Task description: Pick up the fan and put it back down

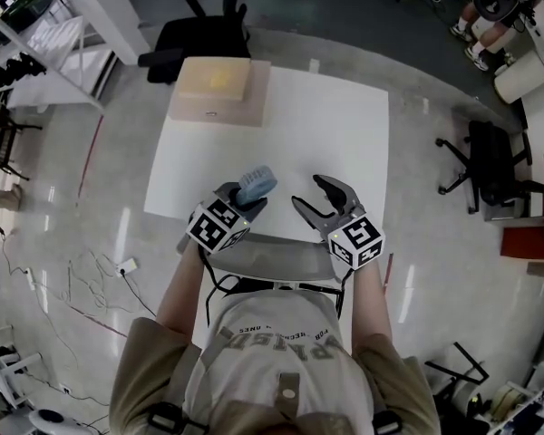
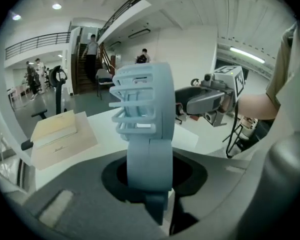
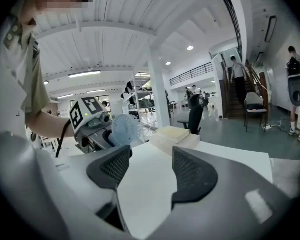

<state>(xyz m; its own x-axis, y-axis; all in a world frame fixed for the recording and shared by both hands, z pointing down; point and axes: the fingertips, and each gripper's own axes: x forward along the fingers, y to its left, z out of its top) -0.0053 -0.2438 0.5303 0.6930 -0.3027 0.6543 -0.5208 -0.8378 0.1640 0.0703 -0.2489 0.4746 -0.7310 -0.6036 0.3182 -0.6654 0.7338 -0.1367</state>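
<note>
L gripper (image 1: 243, 199) was clamped on the small pale-blue plastic handheld fan (image 2: 145, 129), jaws closed round its lower body w/ the grille end sticking out, over the near edge of the white square table (image 1: 344, 143). R gripper (image 3: 150, 166) stood wide open, empty, near the fan but not touching.

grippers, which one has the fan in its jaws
The left gripper: its jaws clamp the pale blue fan by its base. The right gripper has its jaws apart, nothing between.
</note>
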